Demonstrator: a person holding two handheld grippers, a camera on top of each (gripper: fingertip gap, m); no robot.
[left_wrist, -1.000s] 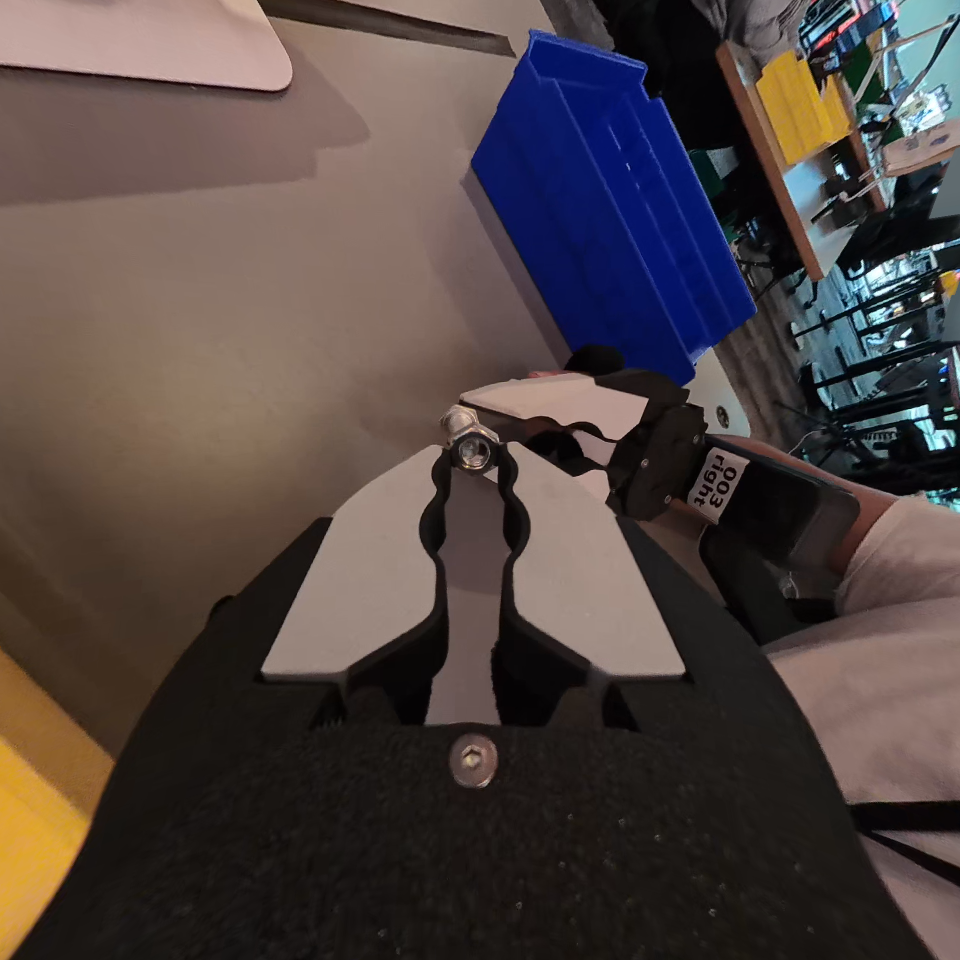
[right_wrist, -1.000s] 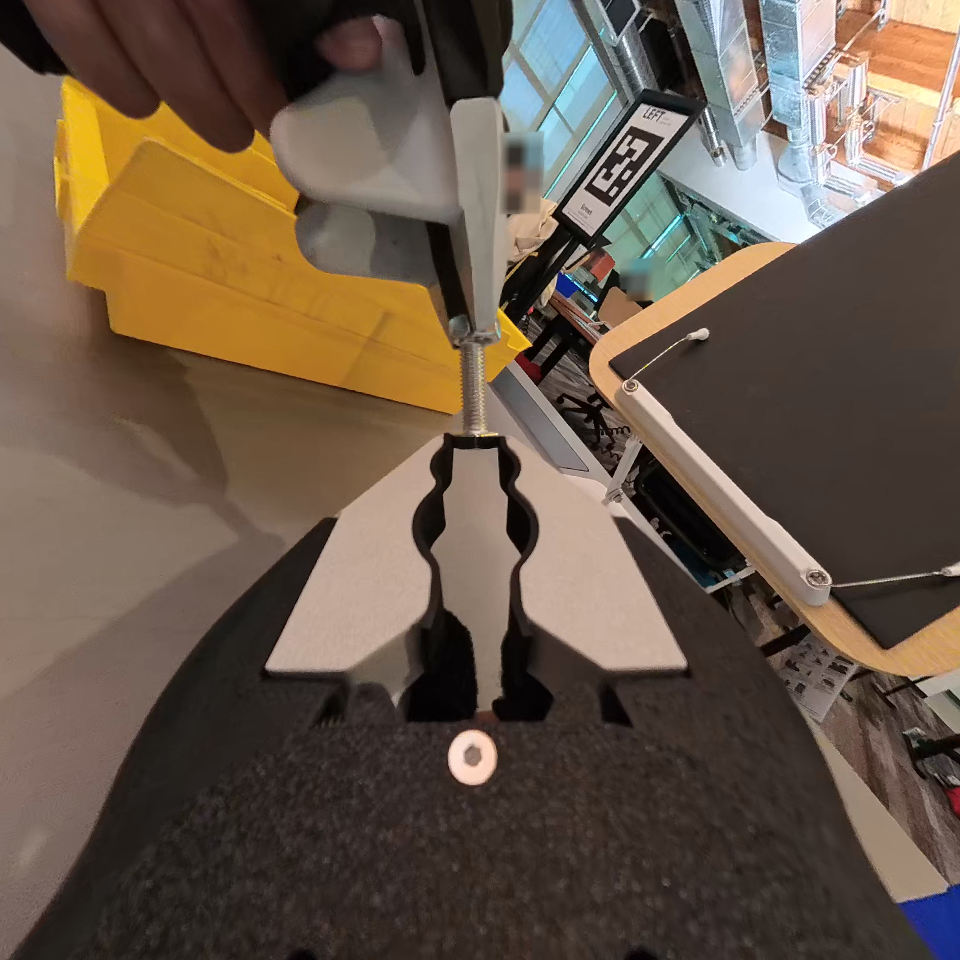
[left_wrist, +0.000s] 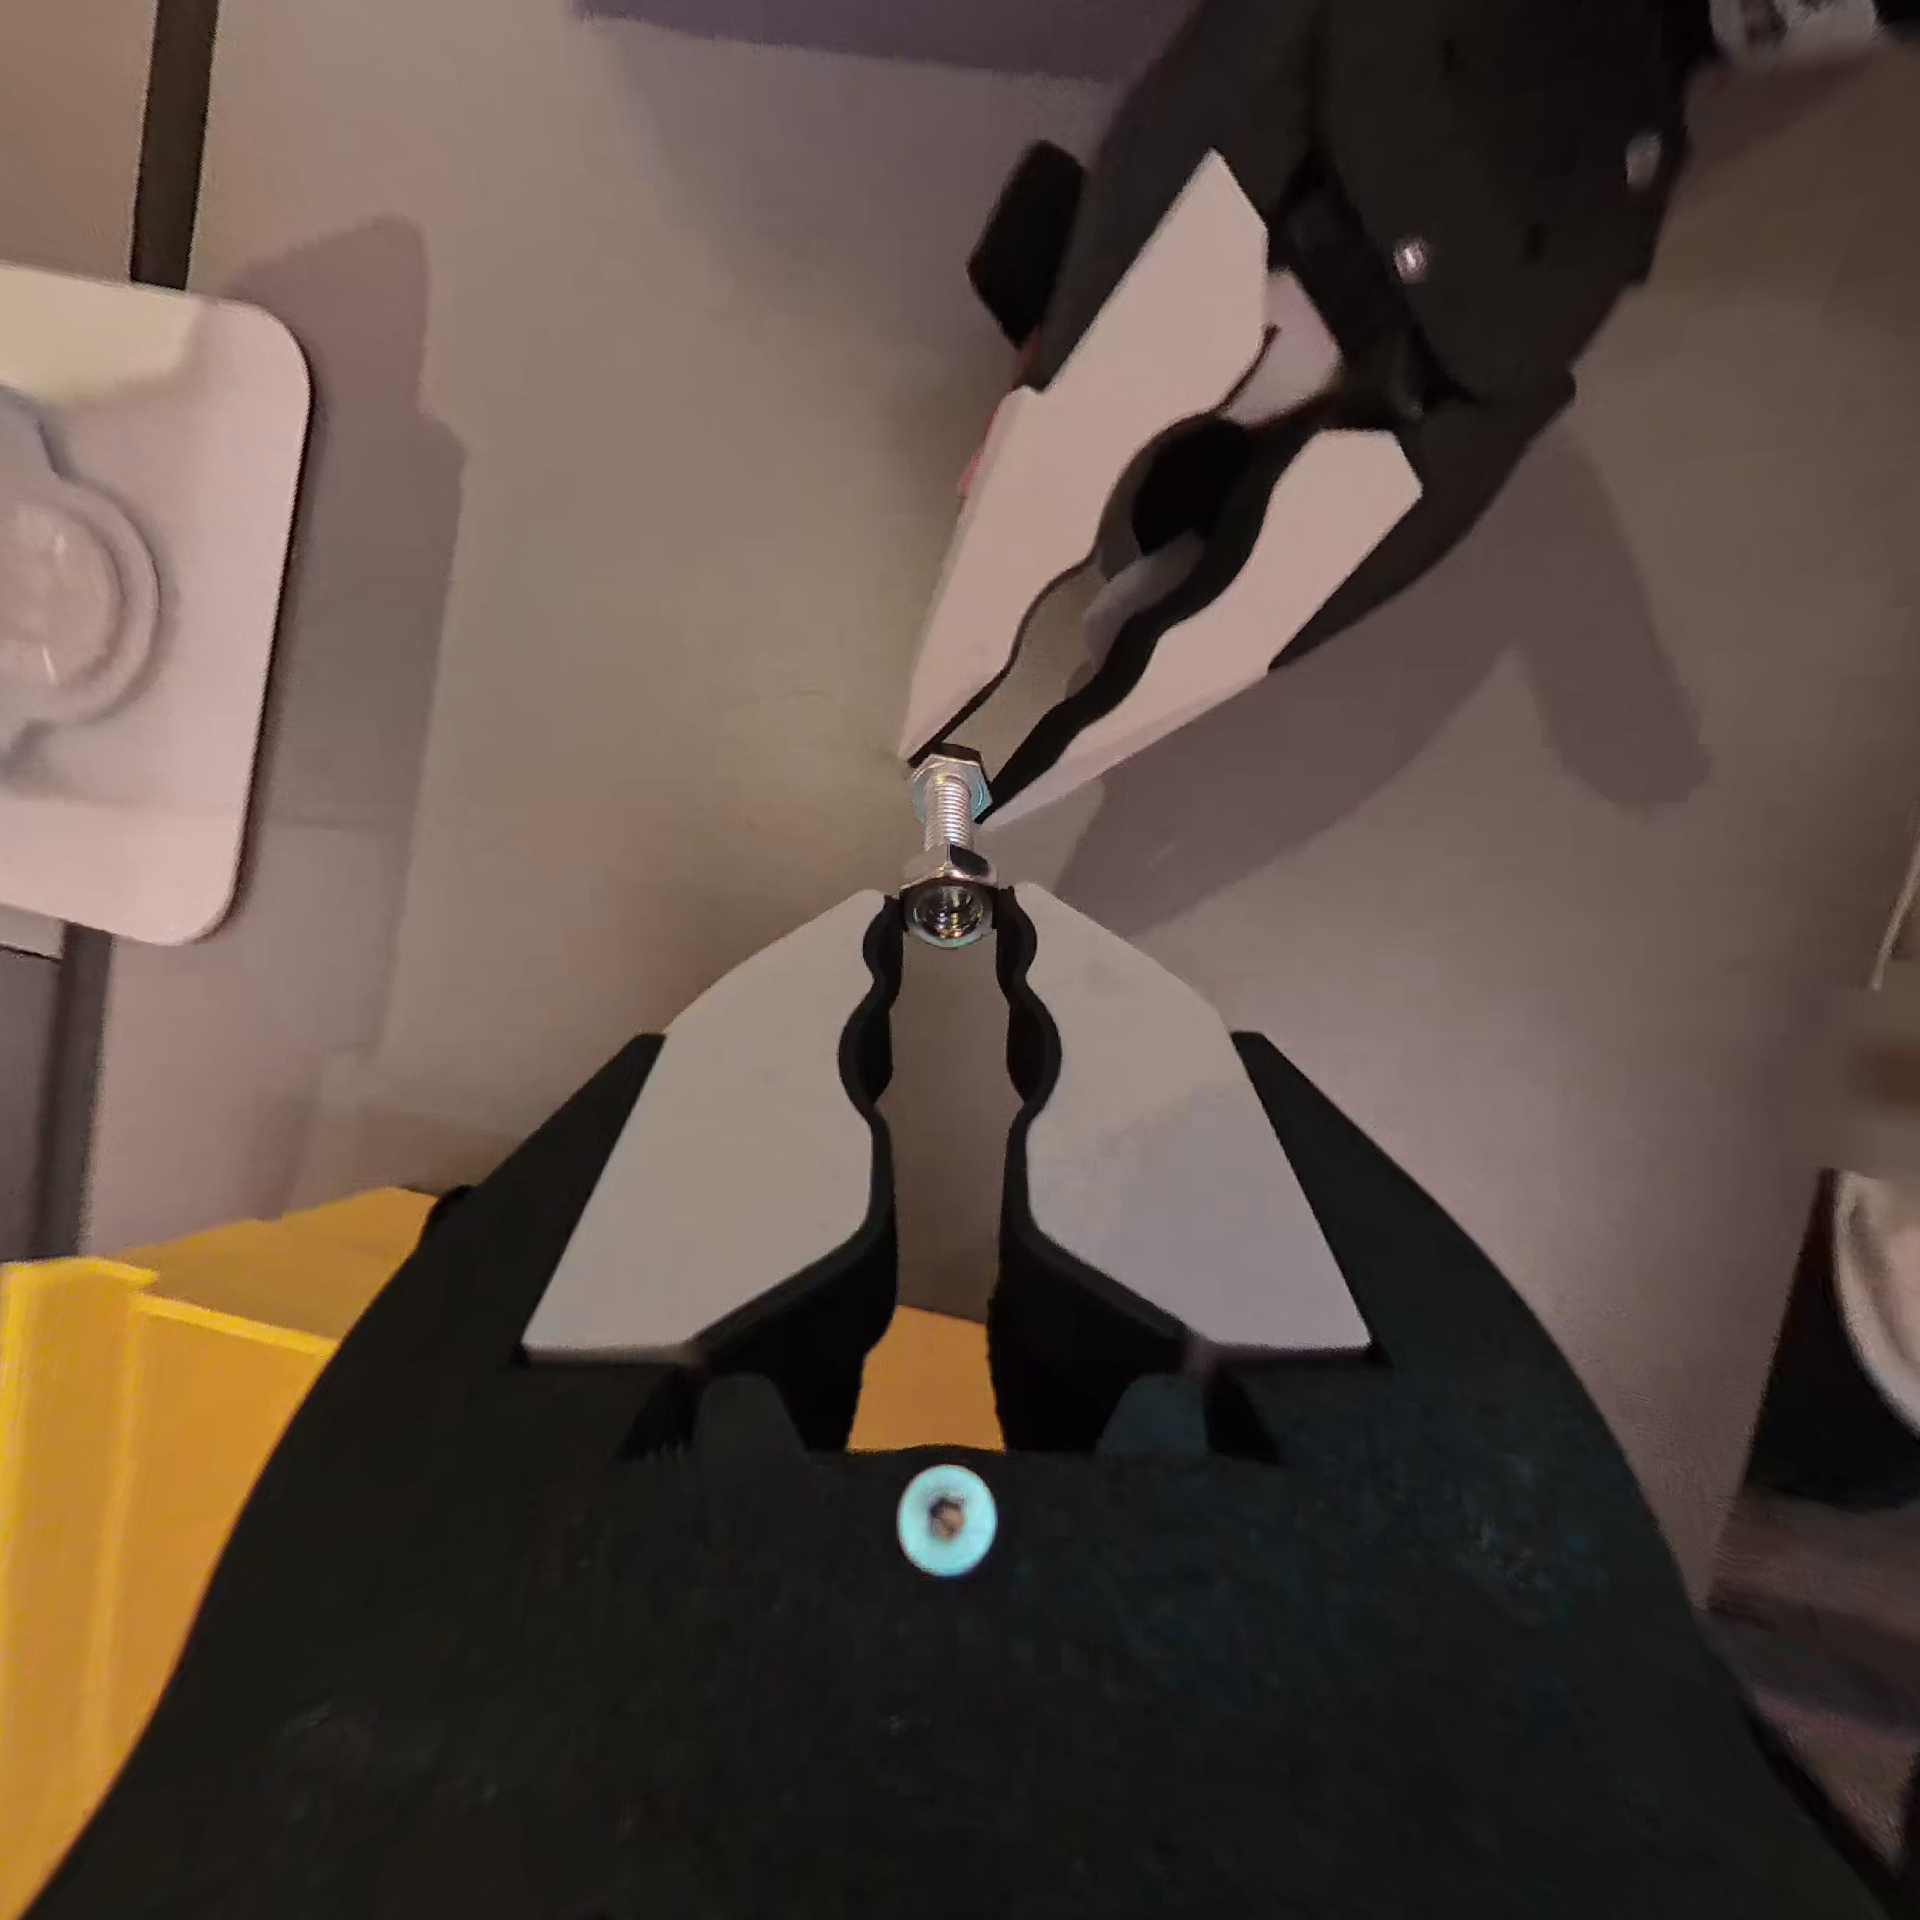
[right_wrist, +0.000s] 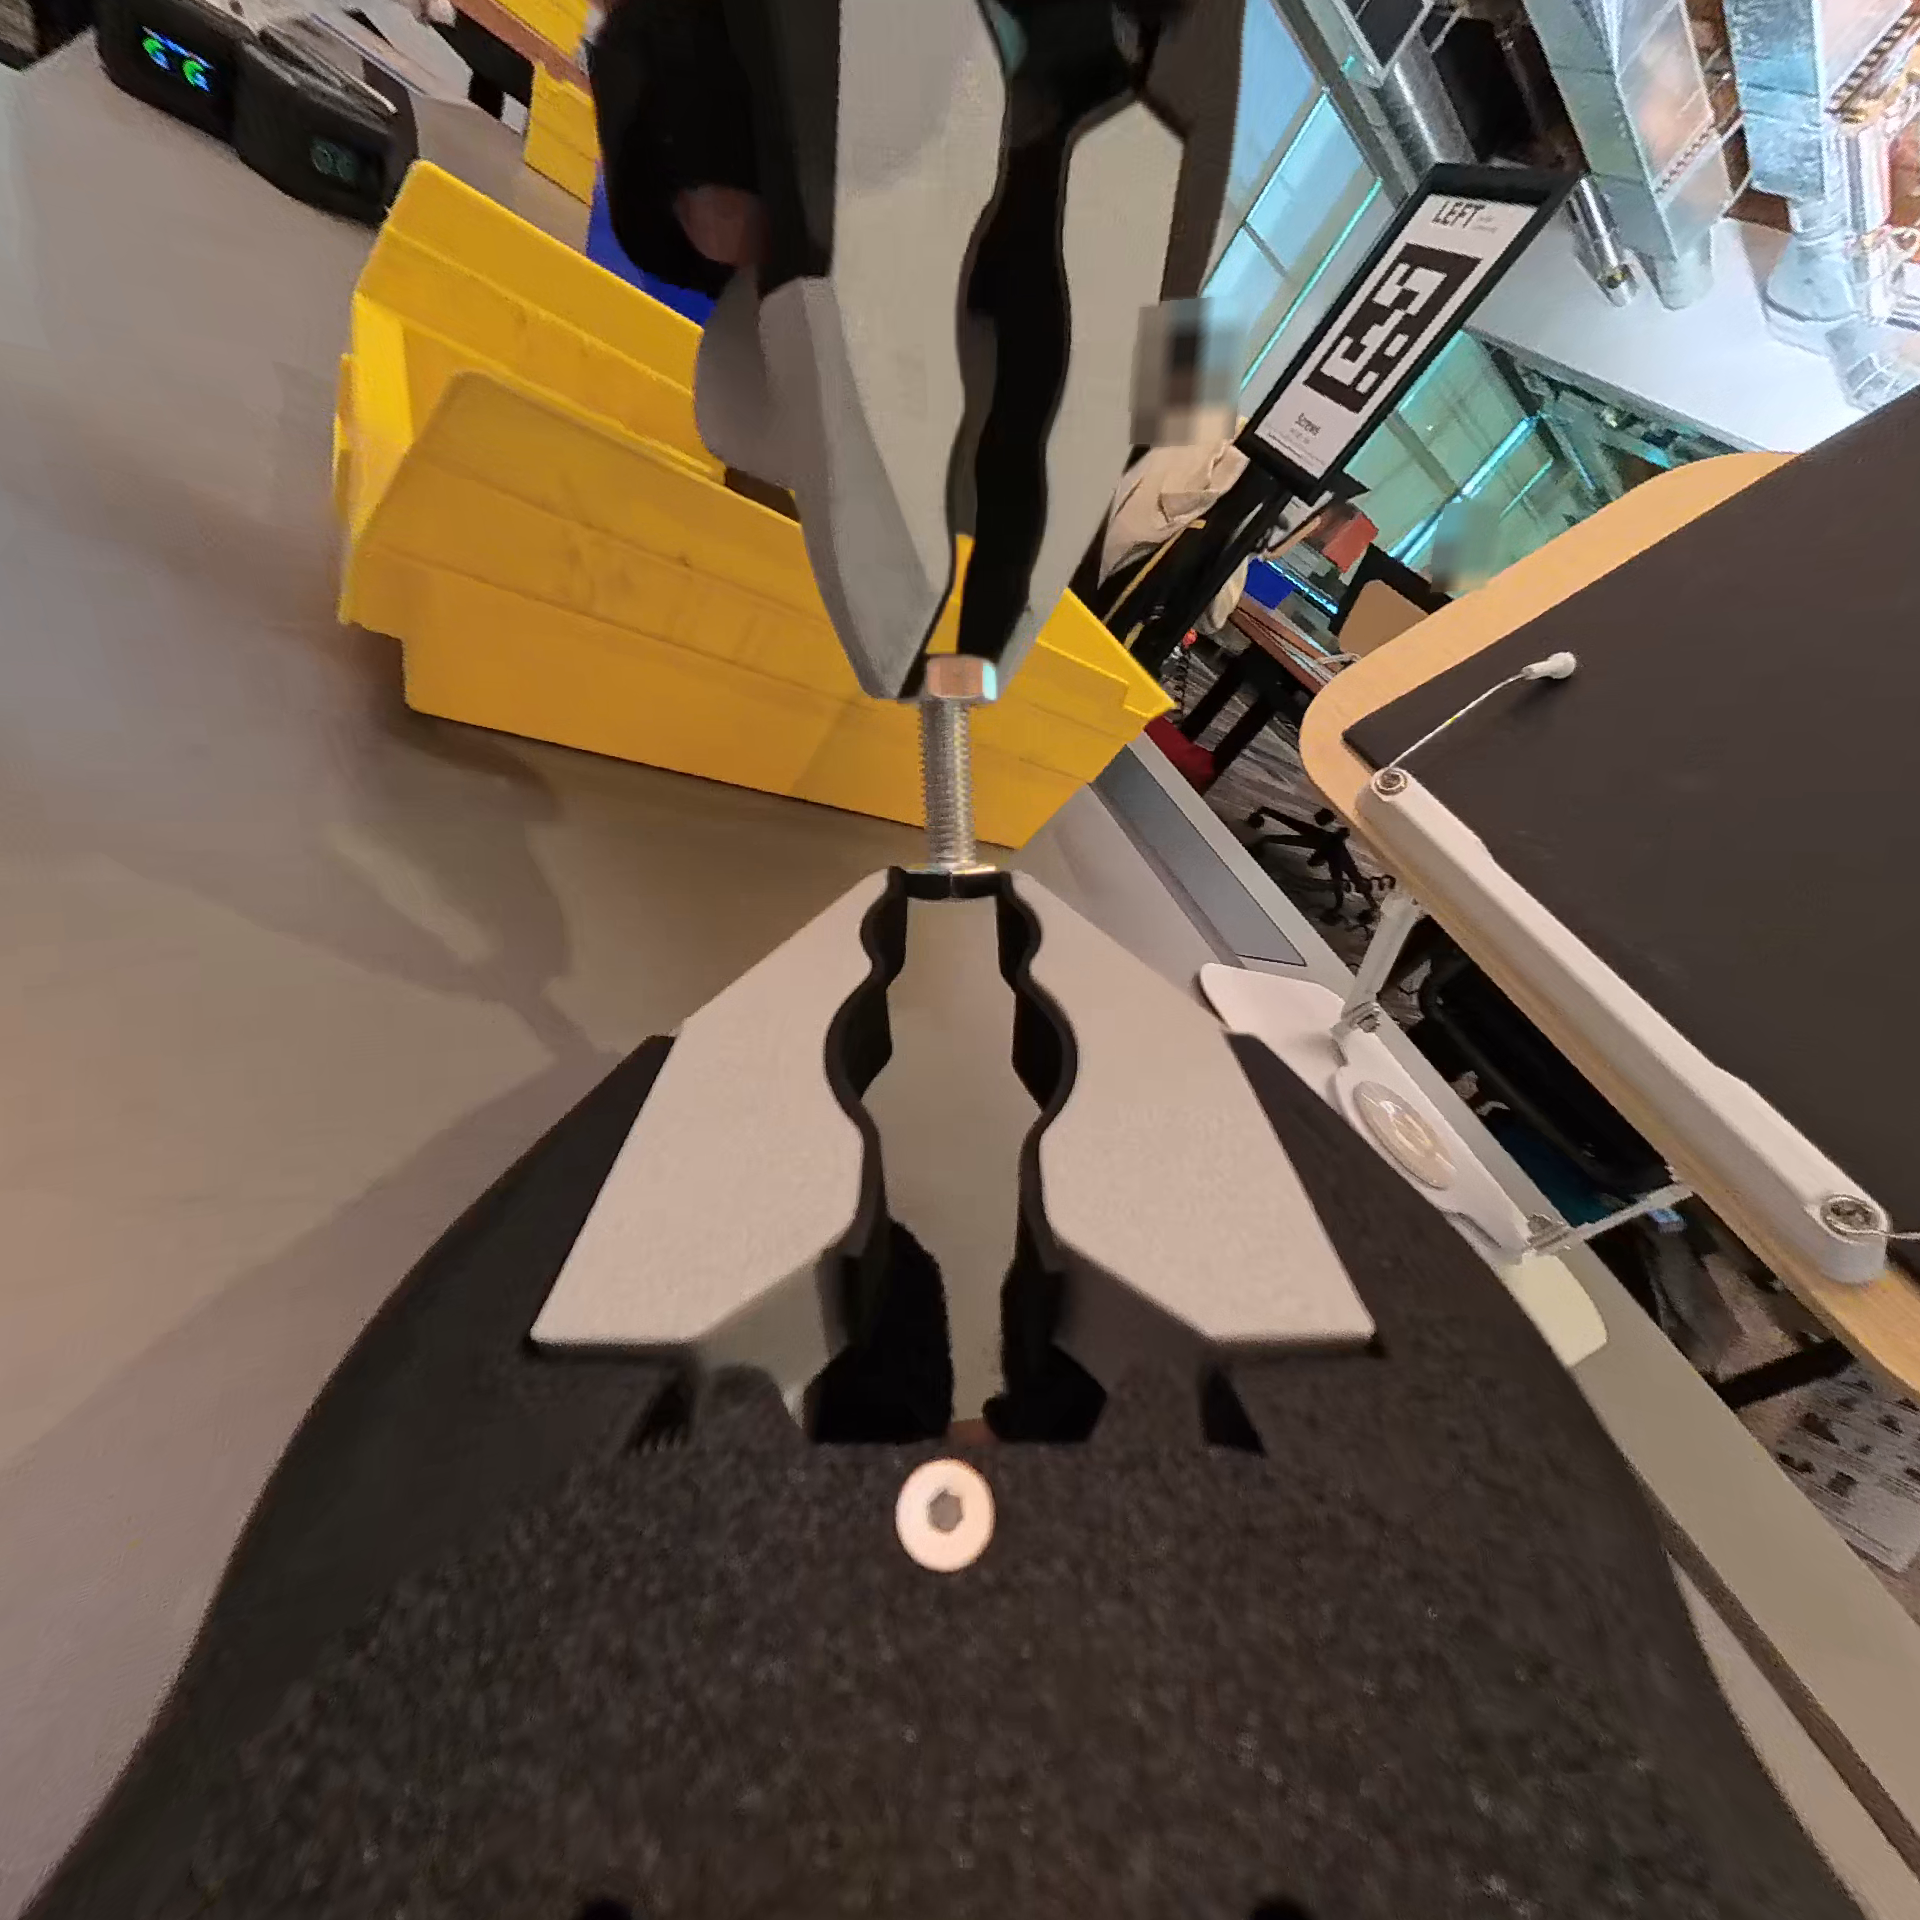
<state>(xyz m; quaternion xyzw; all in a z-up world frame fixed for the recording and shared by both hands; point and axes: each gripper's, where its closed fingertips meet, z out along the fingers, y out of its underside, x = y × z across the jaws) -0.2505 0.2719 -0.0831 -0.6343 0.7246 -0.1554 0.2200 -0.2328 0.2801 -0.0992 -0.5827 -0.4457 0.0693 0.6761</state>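
A silver bolt with a nut on its thread hangs between my two grippers above the grey table (left_wrist: 623, 520). My left gripper (left_wrist: 948, 920) is shut on the hex nut (left_wrist: 948, 914), whose threaded hole faces the camera. The bolt's shaft (left_wrist: 951, 816) runs from the nut to the right gripper (left_wrist: 951, 769), which comes in from the upper right and grips the bolt's head. In the right wrist view my right gripper (right_wrist: 951, 885) is shut on the bolt's flat head (right_wrist: 951, 883). The shaft (right_wrist: 951, 790) rises to the nut (right_wrist: 958, 681) in the left gripper's fingertips (right_wrist: 894, 623).
A yellow bin (left_wrist: 156, 1455) lies under my left gripper, and yellow bins (right_wrist: 623, 582) stand behind the bolt. A white plate with a clear disc (left_wrist: 156, 623) is at the left. Black devices (right_wrist: 312, 135), a sign stand (right_wrist: 1392, 312) and a black board (right_wrist: 1662, 779) surround the table. Left and right tips are no more than a few centimetres apart.
My left gripper has swung round the bolt, so its view now looks down on the table instead of toward the blue bin. Both grippers keep their hold on nut and bolt.
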